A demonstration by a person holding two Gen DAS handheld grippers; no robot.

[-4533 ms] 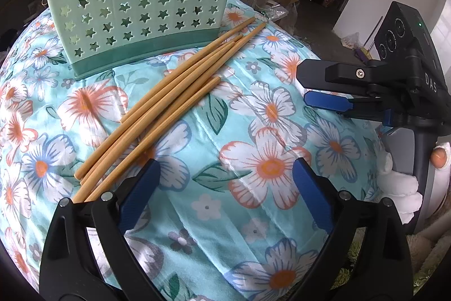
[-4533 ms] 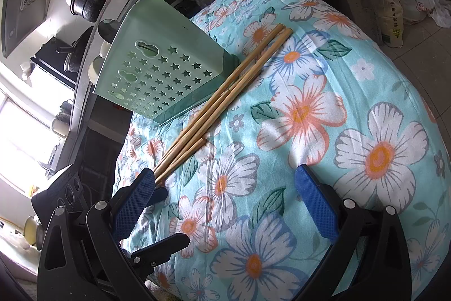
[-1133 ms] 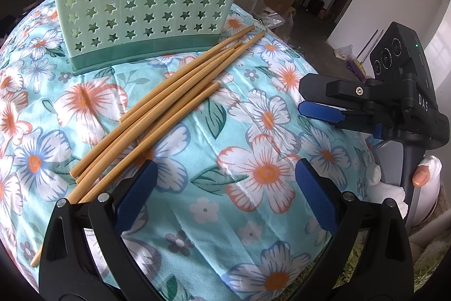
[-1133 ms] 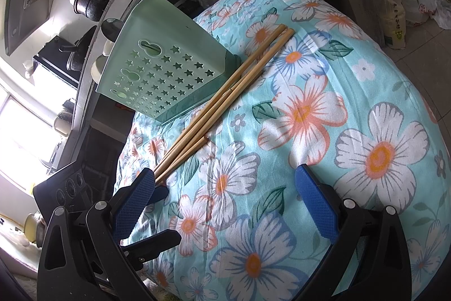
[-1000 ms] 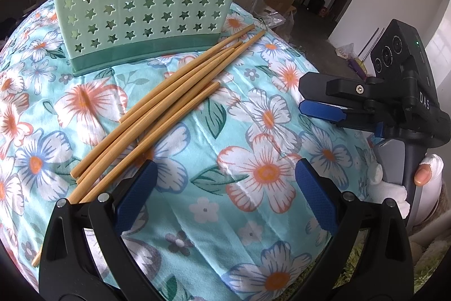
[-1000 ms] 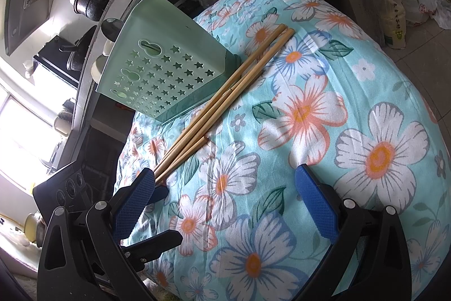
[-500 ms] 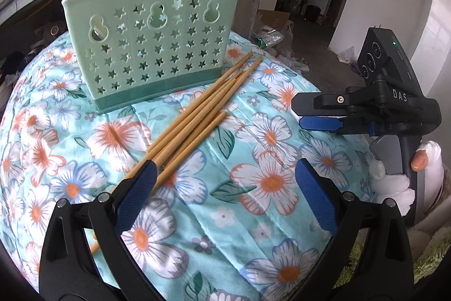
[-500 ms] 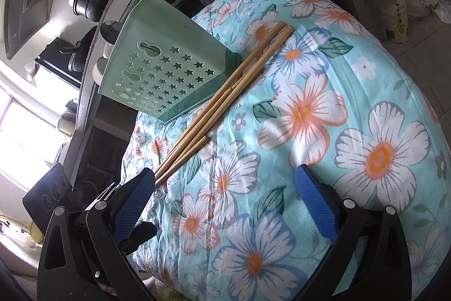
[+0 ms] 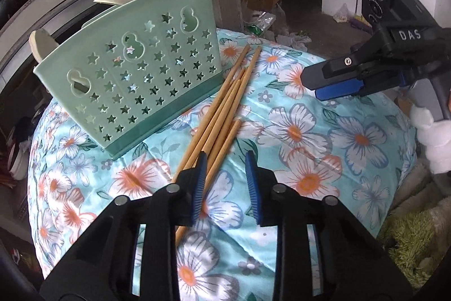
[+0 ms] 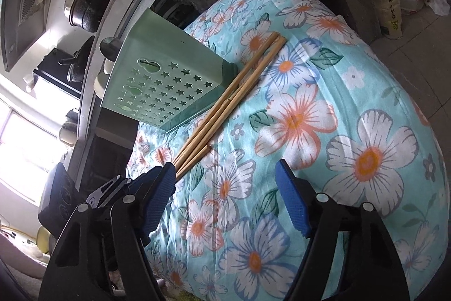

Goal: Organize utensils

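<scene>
Flowered cloth [image 9: 352,148] bears chopsticks [image 9: 225,106], their near ends hidden behind closing, still-parted left tongs [image 9: 225,174]; right tongs [image 10: 225,182] gape, narrowing.

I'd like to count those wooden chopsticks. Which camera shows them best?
The left wrist view: the chopsticks fan out down the middle of the picture beside the green holder, their ends apart enough to count. In the right wrist view the chopsticks look smaller and overlap into a tight bundle, with the near ends hidden behind a gripper finger.
</scene>
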